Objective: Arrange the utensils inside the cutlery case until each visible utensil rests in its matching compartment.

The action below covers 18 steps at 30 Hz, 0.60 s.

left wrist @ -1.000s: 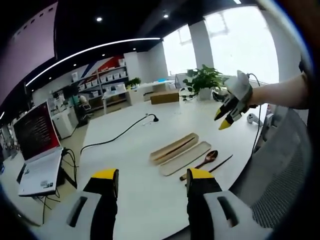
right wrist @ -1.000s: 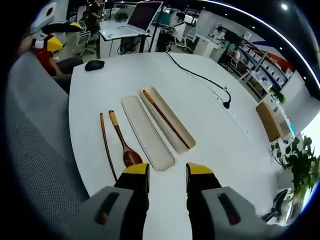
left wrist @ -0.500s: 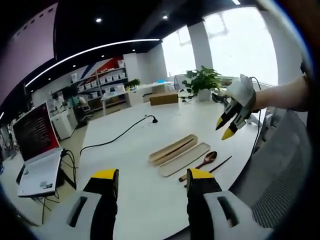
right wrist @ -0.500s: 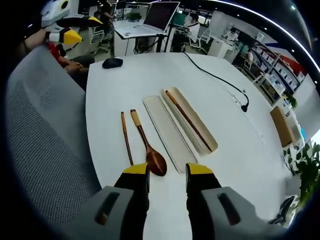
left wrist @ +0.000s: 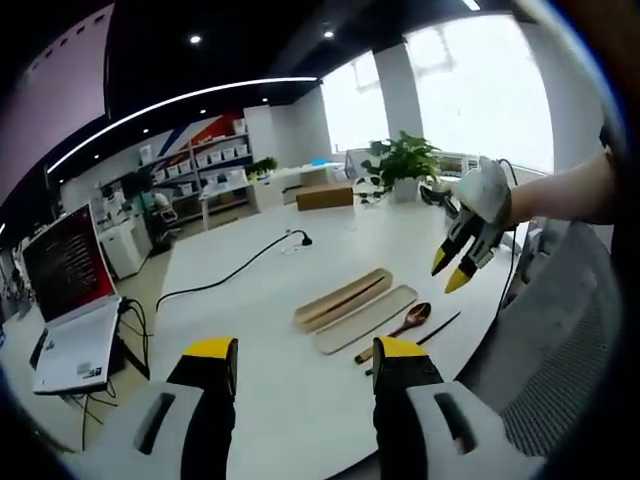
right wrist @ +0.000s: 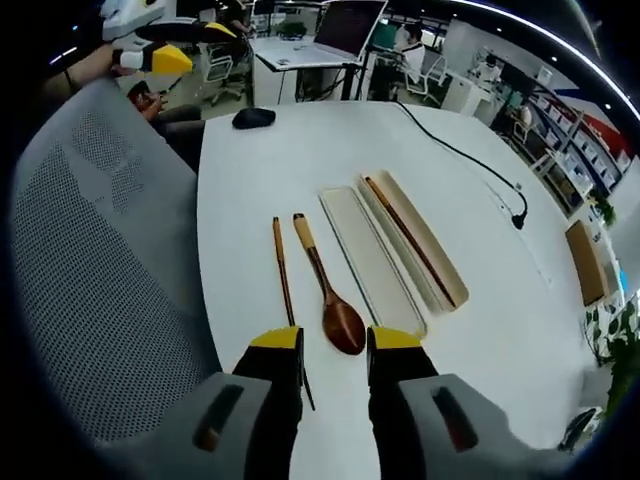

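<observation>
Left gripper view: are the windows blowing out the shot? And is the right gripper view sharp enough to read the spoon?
Left gripper view: the windows are blown to white, yet the table stays evenly lit; straight edges bow with the fisheye. Right gripper view: the spoon and the chopstick beside it are sharp, with only soft shadows; the chair mesh at the edge is stretched.

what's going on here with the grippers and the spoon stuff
A person holds two grippers over a white table. The right gripper, open, hangs just above the spoon, which lies beside one chopstick, both outside the case. Another chopstick lies in the case. The left gripper is open, holding nothing.
</observation>
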{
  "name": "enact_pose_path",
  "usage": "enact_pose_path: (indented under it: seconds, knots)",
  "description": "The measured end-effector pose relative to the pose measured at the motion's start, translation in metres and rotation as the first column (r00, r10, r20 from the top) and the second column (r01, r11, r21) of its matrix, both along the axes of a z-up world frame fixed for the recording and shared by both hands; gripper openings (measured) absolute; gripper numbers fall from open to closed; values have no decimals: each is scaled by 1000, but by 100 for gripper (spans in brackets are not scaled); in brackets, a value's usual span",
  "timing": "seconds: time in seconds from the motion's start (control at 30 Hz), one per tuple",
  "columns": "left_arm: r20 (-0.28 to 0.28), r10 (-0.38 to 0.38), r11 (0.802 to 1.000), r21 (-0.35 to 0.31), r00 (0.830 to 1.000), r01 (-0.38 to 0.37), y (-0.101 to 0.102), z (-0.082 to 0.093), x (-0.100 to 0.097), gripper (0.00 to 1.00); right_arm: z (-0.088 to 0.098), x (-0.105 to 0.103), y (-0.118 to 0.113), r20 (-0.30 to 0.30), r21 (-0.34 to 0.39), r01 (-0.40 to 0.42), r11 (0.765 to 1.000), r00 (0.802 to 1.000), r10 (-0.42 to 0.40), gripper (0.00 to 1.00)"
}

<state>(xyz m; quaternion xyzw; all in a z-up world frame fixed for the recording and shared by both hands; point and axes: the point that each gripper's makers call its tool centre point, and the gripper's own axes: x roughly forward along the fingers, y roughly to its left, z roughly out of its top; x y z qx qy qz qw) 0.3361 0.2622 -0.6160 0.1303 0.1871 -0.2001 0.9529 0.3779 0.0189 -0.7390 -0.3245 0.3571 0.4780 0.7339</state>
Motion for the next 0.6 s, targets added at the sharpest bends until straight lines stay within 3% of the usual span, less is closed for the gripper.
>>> enact_pose_path:
  seconds: [0.6]
  knots:
    - [6,4,1000,-11,1000,-4,1,2,1,55,-30,-29,17,-89,-62,-134,989,988,128,22]
